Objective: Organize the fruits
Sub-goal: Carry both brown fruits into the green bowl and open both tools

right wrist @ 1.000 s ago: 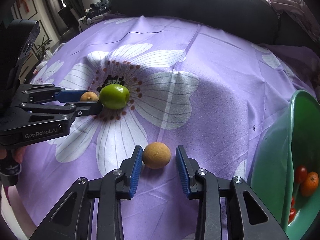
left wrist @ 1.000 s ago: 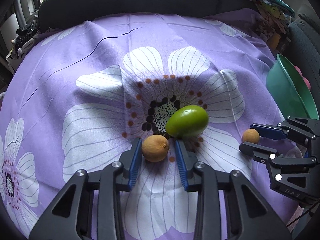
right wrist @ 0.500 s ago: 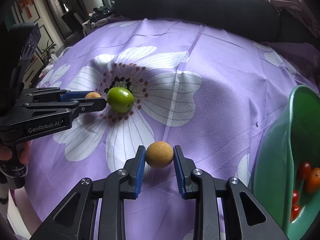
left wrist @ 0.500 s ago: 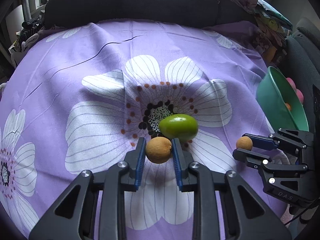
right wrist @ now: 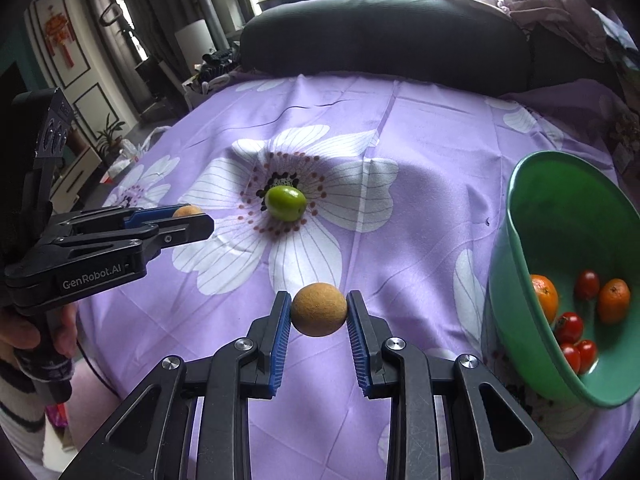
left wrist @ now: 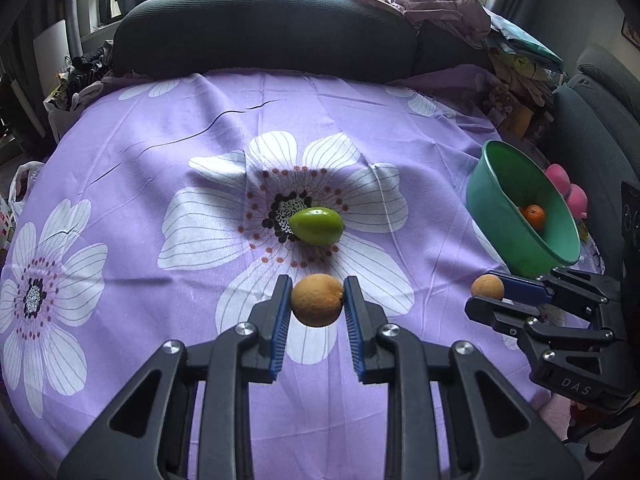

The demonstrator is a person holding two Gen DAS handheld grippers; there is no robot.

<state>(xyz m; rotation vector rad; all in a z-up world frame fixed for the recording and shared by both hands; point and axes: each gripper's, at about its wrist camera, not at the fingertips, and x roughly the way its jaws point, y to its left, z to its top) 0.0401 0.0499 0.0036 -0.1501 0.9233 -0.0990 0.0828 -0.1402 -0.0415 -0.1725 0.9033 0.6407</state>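
Both my grippers now clamp their fruit and carry it above the cloth: the left gripper point(left wrist: 316, 300) grips its brown fruit point(left wrist: 317, 299), the right gripper point(right wrist: 318, 315) its own brown ball point(right wrist: 318, 315), jaws narrowed from before.

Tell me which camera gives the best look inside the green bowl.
The right wrist view. There the green bowl tilts its mouth toward the camera, showing mandarins and cherry tomatoes inside. In the left wrist view the bowl sits farther off at the right edge, and only one mandarin shows past its rim.
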